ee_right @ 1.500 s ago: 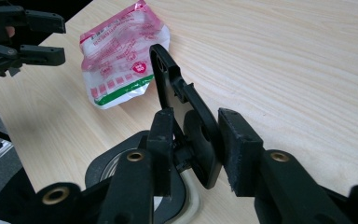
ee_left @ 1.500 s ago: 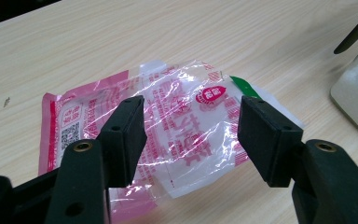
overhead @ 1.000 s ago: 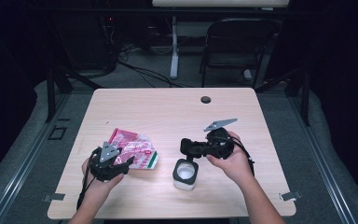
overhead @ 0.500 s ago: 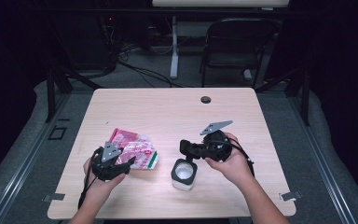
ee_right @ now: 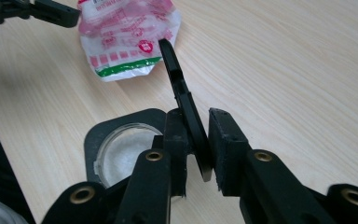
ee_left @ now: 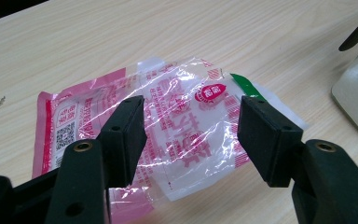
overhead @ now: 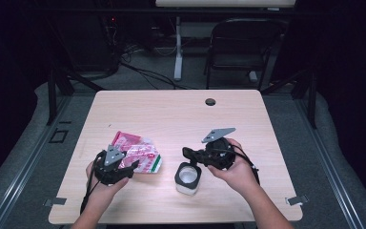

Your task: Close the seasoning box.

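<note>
A crumpled pink and clear plastic packet [overhead: 138,153] lies on the wooden table [overhead: 171,114] at the front left. My left gripper [overhead: 133,165] hovers at its near edge, and its jaws stand open [ee_left: 191,116] above the packet [ee_left: 177,121] without touching it. A white jar [overhead: 188,178] with a black collar stands right of the packet with its mouth uncovered [ee_right: 121,151]. My right gripper [overhead: 188,153] sits just above and behind the jar. Its jaws [ee_right: 196,122] have just been opening a little, and they still clamp a thin black lid [ee_right: 182,88] on edge.
A small black grommet [overhead: 210,101] sits near the table's far edge. Behind the table stands a dark chair [overhead: 243,47] among cables on the floor. Bare wood stretches across the far half and the right side of the table.
The right gripper with the lid has shifted slightly lower and nearer to the jar. The left gripper, packet and jar have kept their places.
</note>
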